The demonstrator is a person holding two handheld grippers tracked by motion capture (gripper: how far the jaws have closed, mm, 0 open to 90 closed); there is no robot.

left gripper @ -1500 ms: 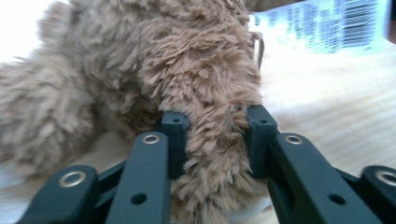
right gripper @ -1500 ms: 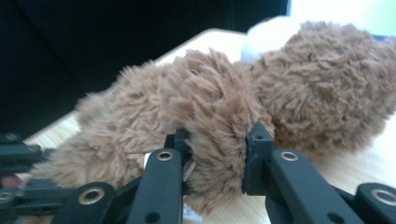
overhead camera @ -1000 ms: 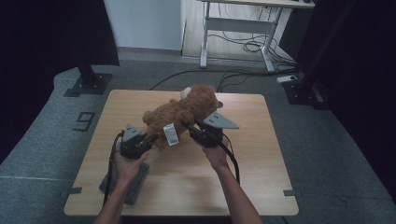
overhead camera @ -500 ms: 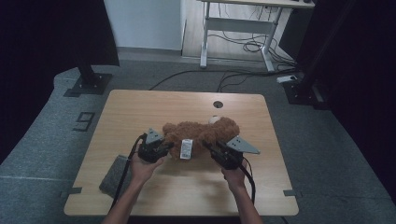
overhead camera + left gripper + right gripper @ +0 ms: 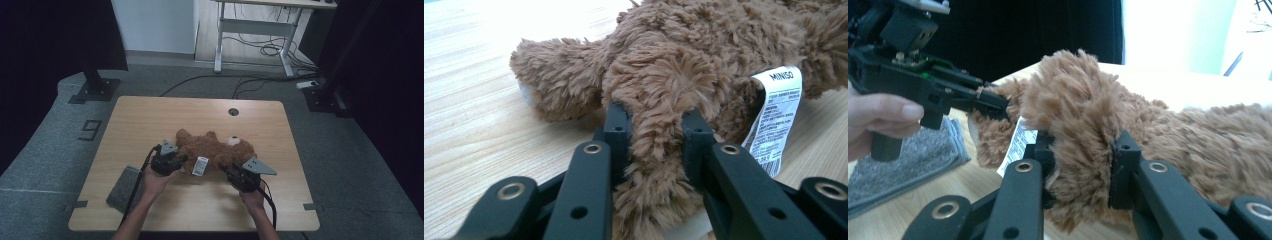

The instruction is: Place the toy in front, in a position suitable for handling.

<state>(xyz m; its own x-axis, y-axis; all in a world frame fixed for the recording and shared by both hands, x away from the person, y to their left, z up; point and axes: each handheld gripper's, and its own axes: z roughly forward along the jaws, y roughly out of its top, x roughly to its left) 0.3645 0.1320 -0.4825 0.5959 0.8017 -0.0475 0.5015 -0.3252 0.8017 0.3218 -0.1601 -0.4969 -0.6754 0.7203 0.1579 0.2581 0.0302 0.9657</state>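
A brown teddy bear (image 5: pixel 215 150) lies flat across the middle of the wooden table (image 5: pixel 150 115), with a white label (image 5: pixel 200 165) on its near side. My left gripper (image 5: pixel 182 161) holds the bear's left end. In the left gripper view its jaws (image 5: pixel 656 125) squeeze a furry limb (image 5: pixel 659 100); they have just been opening a little, and the limb is still between them. My right gripper (image 5: pixel 227 170) is shut on a limb at the bear's right end, and the fur bulges between its pads (image 5: pixel 1080 150). The left gripper (image 5: pixel 993 102) also appears in the right gripper view, held by a hand.
A grey cloth (image 5: pixel 125 185) lies near the table's front left edge, beside my left forearm. A round cable hole (image 5: pixel 233 111) sits near the far edge. Black stands and a desk frame stand on the floor beyond the table.
Both grippers came down and toward the near side with the bear. It hung raised a second ago and now rests flat on the table.
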